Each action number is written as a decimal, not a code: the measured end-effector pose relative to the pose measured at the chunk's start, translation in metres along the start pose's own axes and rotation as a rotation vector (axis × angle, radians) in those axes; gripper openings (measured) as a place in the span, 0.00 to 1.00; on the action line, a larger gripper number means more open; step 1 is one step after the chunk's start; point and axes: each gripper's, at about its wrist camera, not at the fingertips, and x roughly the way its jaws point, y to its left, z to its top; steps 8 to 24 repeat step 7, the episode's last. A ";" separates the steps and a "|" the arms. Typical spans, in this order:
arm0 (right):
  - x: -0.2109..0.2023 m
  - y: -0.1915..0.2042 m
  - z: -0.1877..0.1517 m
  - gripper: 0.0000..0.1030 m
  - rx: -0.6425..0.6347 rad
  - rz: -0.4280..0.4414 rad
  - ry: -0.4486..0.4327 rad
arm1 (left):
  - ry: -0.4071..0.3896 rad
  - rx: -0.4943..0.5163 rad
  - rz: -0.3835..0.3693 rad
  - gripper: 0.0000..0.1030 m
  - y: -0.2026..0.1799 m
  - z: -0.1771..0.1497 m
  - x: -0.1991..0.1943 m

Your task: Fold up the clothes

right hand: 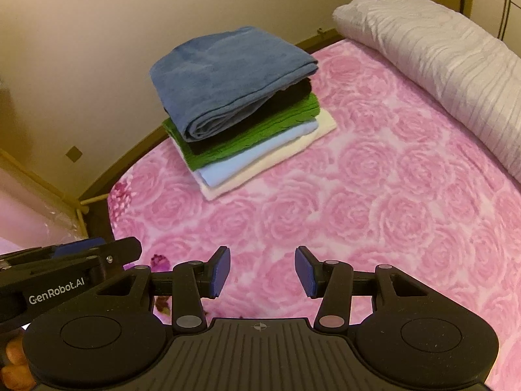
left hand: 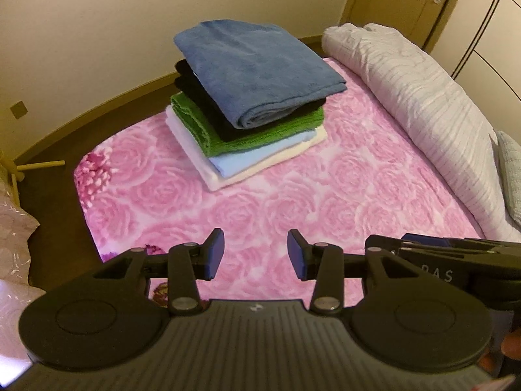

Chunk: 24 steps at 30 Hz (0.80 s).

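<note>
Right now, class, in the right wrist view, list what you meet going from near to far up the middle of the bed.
Right gripper → bare pink rose bedspread → stack of folded clothes → cream wall.

Blue towel (left hand: pixel 257 65), green cloth (left hand: pixel 260 130), pink rose-patterned bedspread (left hand: pixel 293 202), blue-padded tongs (left hand: pixel 256 255)

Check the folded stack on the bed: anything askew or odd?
Slightly askew: the dark blue towel on top sits rotated and overhangs the black and green layers. Nothing spilled or damaged; both grippers hang open, clear of the stack.
</note>
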 end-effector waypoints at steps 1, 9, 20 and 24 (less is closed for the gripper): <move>0.001 0.001 0.001 0.47 -0.004 0.003 0.000 | -0.007 -0.002 0.003 0.37 0.001 0.001 -0.001; 0.001 0.007 0.006 0.47 -0.019 0.015 -0.008 | -0.044 -0.004 0.020 0.37 0.002 0.007 -0.010; 0.001 0.007 0.006 0.47 -0.019 0.015 -0.008 | -0.044 -0.004 0.020 0.37 0.002 0.007 -0.010; 0.001 0.007 0.006 0.47 -0.019 0.015 -0.008 | -0.044 -0.004 0.020 0.37 0.002 0.007 -0.010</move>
